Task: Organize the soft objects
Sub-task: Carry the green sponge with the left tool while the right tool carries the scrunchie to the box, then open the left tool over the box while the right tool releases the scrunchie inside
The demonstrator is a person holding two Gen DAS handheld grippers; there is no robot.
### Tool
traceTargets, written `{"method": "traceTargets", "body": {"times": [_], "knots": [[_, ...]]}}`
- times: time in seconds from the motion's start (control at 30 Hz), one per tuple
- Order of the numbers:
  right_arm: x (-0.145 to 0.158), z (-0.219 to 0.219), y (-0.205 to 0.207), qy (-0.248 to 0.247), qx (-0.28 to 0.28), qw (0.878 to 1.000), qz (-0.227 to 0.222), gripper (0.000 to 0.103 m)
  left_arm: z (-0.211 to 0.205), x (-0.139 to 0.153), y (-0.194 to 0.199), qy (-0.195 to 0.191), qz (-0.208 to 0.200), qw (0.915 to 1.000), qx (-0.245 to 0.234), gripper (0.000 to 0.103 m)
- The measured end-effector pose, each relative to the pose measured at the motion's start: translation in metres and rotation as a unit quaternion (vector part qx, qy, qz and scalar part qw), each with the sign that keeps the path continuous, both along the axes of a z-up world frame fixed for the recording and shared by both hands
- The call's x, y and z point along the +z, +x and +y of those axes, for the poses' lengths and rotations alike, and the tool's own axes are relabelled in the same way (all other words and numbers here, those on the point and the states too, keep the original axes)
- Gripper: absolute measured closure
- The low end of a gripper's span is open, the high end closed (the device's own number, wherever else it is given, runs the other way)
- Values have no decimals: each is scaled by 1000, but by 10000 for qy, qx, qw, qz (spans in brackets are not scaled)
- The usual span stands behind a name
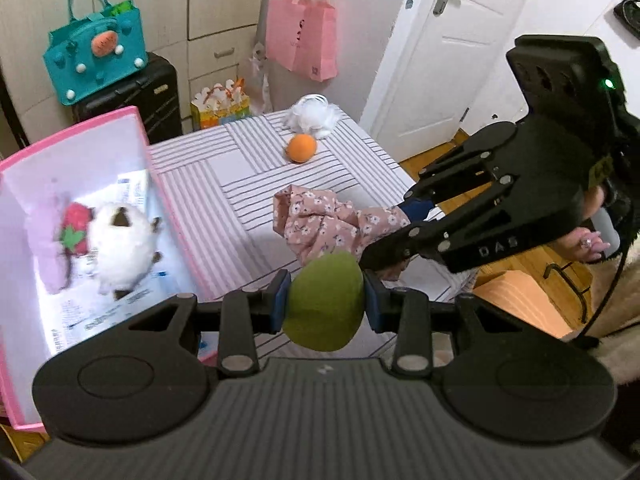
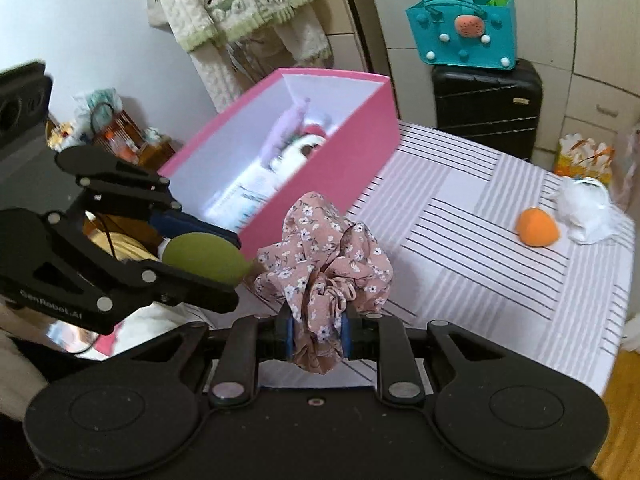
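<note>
My left gripper (image 1: 325,306) is shut on a green egg-shaped sponge (image 1: 323,302), held above the striped table; the same green sponge (image 2: 204,256) shows in the right wrist view between the left gripper's fingers. My right gripper (image 2: 317,334) is shut on a pink floral scrunchie (image 2: 326,258), lifted off the table; the floral scrunchie (image 1: 328,222) hangs from its tips in the left wrist view. The pink box (image 1: 168,200) stands at the left, holding a white plush (image 1: 120,246), a red strawberry toy (image 1: 76,226) and a lilac item. An orange sponge (image 1: 301,148) and a white fluffy item (image 1: 312,116) lie at the table's far end.
The table wears a striped cloth (image 2: 480,248). A black suitcase (image 2: 486,106) with a teal bag (image 2: 462,32) on top stands behind it. A pink bag (image 1: 300,40) hangs beside a white door (image 1: 452,52). A person's hand (image 1: 592,240) holds the right gripper.
</note>
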State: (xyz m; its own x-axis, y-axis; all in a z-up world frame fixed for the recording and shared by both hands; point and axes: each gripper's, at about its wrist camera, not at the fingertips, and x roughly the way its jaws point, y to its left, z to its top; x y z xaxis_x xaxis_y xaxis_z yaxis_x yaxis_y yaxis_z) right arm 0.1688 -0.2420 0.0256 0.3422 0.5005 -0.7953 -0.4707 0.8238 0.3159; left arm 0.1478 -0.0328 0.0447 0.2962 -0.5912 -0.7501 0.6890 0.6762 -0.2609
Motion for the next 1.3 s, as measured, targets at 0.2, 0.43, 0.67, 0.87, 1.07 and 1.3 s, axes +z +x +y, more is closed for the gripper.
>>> {"method": "traceTargets", "body": {"times": [0.2,0.43,0.67,0.87,1.07,1.3], "knots": [[2,23,9,116,130,9998,8,78,40,4,2,59,-120,9994,306,66],[8,51,29,187,387,9990,-124,77,80,0,19,115,-263,9960,851,66],[8,81,53,308,716,9960,-430,77,111,-12,49,-219,-383,9891,1404,66],[6,108,86,93,755,9948,-672,78,118,-34,81,74,-362,9870,1561,66],[-7,130,127,-254,678,9935,-876,77,115,-62,115,467,-153,9862,1580,65],[-26,145,161,-633,481,9938,-772,74,104,-82,138,943,-15,9860,1378,65]]}}
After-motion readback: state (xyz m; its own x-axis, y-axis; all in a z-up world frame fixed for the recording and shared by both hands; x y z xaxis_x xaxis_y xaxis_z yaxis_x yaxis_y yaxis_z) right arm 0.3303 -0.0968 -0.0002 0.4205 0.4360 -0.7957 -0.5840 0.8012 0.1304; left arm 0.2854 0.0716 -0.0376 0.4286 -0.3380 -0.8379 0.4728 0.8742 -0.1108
